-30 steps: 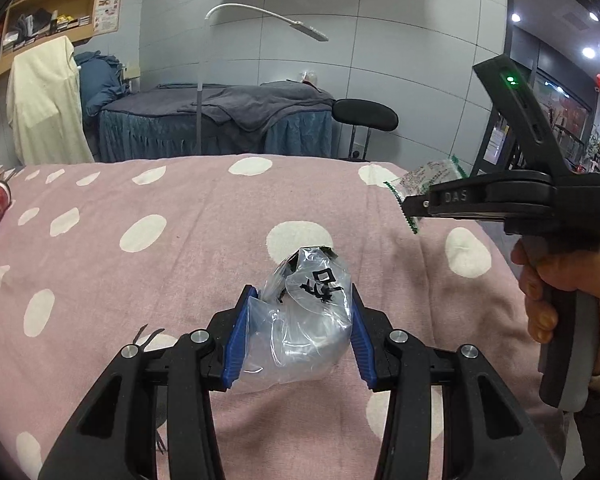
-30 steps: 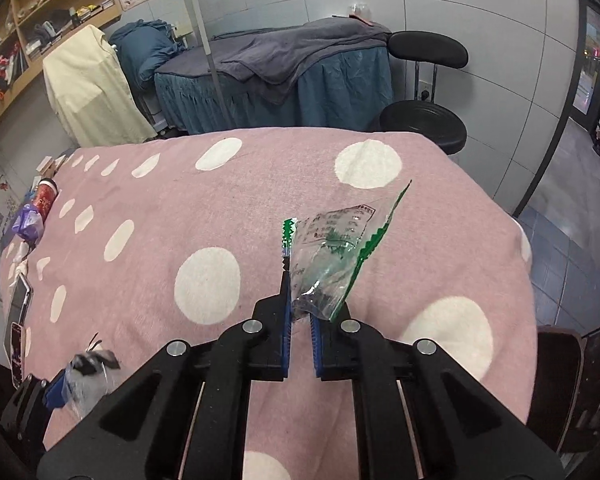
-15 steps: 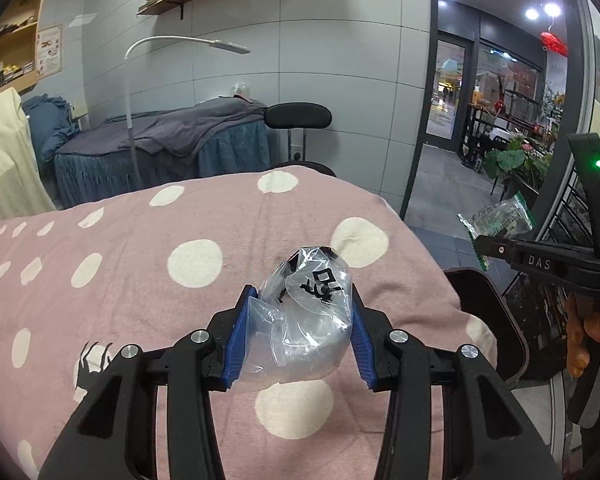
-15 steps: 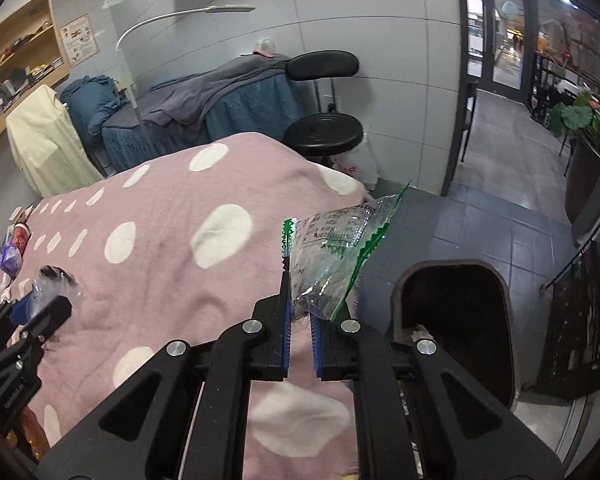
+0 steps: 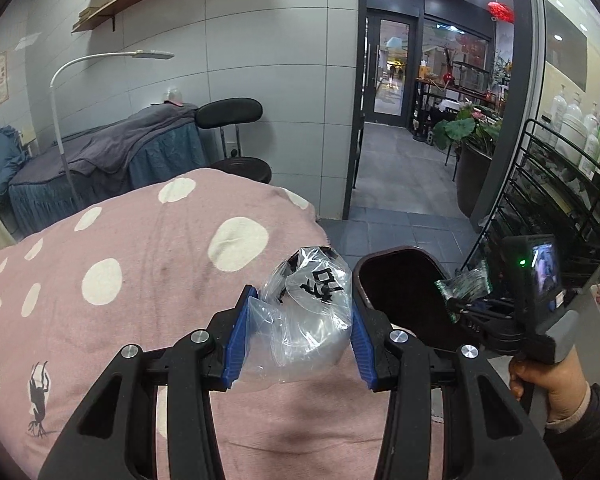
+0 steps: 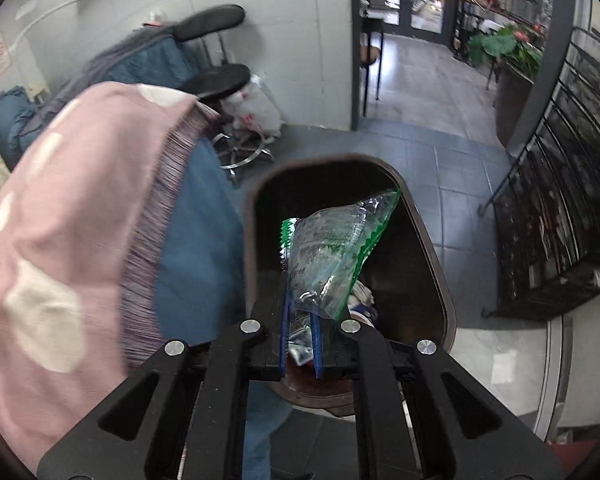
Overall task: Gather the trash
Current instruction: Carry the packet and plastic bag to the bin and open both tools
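Right wrist view, right gripper pinching a clear wrapper with green edges over the dark trash bin, left gripper squeezing a crumpled clear plastic bag above the pink spotted blanket, bin just beside it.

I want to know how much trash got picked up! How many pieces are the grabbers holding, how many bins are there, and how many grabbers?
Trash pieces held: 2 (crumpled clear plastic, green-edged wrapper)
Trash bins: 1 (dark bin)
Grabbers: 2 (left gripper, right gripper)
Total: 5
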Demonstrator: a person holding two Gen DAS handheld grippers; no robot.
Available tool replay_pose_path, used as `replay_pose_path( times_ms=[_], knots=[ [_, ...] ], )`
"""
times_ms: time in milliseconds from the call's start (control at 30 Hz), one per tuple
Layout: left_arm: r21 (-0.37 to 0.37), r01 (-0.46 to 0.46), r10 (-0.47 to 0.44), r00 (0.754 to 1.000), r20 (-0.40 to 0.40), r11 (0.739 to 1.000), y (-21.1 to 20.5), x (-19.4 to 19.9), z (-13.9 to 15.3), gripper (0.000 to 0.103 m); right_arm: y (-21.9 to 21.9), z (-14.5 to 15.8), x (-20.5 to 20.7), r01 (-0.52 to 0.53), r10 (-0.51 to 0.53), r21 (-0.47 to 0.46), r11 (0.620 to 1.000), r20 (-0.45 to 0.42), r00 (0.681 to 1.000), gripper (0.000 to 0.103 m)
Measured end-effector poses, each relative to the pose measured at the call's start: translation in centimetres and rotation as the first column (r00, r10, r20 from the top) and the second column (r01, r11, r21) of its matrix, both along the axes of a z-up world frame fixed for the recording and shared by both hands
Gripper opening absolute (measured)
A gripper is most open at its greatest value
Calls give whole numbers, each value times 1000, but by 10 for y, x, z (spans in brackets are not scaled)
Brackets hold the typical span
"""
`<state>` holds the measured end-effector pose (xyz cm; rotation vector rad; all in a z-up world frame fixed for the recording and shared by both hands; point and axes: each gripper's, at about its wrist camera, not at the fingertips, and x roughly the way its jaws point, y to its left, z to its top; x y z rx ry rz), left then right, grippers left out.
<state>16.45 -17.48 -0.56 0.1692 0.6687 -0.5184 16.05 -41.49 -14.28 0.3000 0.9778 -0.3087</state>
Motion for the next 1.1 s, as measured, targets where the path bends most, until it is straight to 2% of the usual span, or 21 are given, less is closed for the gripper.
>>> replay_pose_path(
  times_ms=[67, 133, 200, 233, 300, 533, 633, 900, 1100],
  knots=[
    [4, 25, -25, 1000, -15, 1000, -11, 0, -3, 44, -9, -19, 3, 20, -19, 32, 999, -25, 1000, 11],
    [7, 48, -48, 998, -32, 999, -19, 3, -5, 44, -15, -35, 6, 42, -41, 38, 998, -47, 998, 20],
    [5, 68, -68, 996, -55, 998, -28, 2, -8, 44, -21, -50, 7, 61, -57, 51, 997, -77, 995, 39],
    [2, 79, -79, 994, -69, 997, -33, 4, -10, 44, -24, -56, 6, 72, -67, 66, 995, -83, 994, 43],
    [1, 96, -95, 991, -91, 995, -39, 5, -13, 44, -25, -61, 2, 88, -81, 93, 992, -79, 994, 58],
    [8, 160, -157, 976, -149, 987, -67, 2, -25, 44, -28, -54, -25, 144, -141, 128, 981, -33, 989, 60],
    [17, 203, -196, 964, -179, 979, -85, 0, -32, 44, -34, -49, -44, 186, -186, 125, 975, -13, 983, 70],
    [82, 292, -263, 929, -262, 953, -142, 1, -60, 44, -62, -39, -88, 301, -304, 104, 948, 12, 953, 70],
    [138, 345, -289, 903, -317, 928, -178, 2, -84, 44, -70, -37, -108, 350, -353, 95, 932, 18, 935, 71]
  ],
)
